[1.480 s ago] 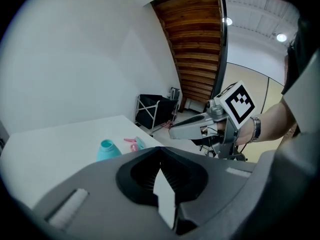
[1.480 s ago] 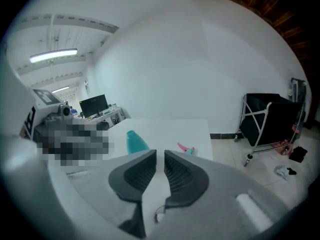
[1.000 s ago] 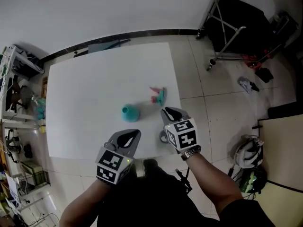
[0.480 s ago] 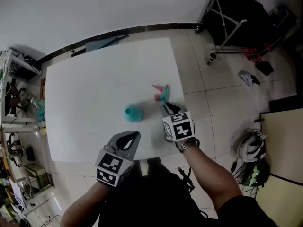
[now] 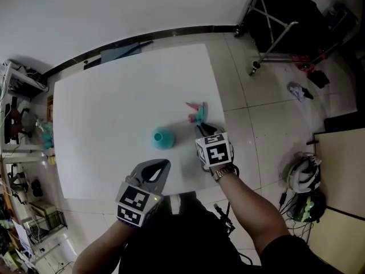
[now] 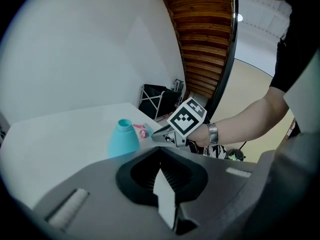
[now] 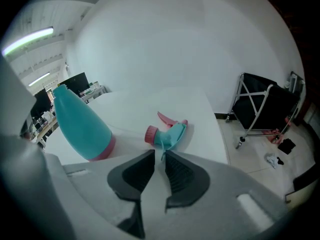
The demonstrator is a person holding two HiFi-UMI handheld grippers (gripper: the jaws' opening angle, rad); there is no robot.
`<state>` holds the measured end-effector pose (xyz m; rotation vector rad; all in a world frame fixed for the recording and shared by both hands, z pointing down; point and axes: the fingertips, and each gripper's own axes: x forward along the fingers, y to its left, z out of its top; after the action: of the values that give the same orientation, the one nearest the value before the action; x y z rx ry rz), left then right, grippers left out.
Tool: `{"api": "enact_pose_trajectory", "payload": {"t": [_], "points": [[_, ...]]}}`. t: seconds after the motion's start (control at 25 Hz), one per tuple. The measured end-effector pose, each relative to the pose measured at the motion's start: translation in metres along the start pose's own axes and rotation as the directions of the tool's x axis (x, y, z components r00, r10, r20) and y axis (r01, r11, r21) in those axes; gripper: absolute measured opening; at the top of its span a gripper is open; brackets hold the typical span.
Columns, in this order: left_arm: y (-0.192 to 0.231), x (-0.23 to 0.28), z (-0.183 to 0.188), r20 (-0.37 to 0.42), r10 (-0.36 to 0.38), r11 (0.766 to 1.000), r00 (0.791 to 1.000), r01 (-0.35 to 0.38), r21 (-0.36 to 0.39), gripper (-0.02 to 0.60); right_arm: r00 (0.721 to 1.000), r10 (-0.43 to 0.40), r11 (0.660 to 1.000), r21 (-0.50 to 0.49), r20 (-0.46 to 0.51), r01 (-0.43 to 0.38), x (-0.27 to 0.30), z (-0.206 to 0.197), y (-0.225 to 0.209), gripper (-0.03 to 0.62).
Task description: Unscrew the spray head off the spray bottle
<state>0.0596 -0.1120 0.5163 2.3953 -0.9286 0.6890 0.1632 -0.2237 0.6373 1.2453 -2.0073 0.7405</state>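
A teal spray bottle (image 5: 162, 138) with a pink base stands upright and headless on the white table (image 5: 114, 107). In the gripper views the bottle (image 6: 123, 138) (image 7: 82, 129) looks the same. Its teal and pink spray head (image 5: 196, 112) (image 7: 167, 133) lies on its side near the table's right edge. My right gripper (image 5: 201, 129) (image 7: 161, 156) is just behind the head, jaws a narrow gap apart. The head's thin tube reaches into that gap, and the pads do not press on it. My left gripper (image 5: 162, 163) (image 6: 161, 176) hangs shut and empty at the table's front edge.
A black folded cart (image 5: 285, 24) stands at the back right on the tiled floor. A helmet (image 5: 302, 178) lies on the floor to my right. Cluttered shelves (image 5: 23, 124) line the left side. The spray head lies close to the table's right edge.
My right gripper has edged a little nearer to the spray head. The bottle, the spray head and my left gripper stay where they were.
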Motion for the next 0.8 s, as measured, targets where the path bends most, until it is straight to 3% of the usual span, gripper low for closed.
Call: {"api": "enact_pose_trajectory", "payload": {"t": [0.8], "points": [[-0.005, 0.001, 0.005, 0.012, 0.000, 1.000, 1.000, 0.000, 0.018, 0.015, 0.997, -0.070, 0.997, 0.040, 0.040, 0.068, -0.008, 0.004, -0.018, -0.002]]}}
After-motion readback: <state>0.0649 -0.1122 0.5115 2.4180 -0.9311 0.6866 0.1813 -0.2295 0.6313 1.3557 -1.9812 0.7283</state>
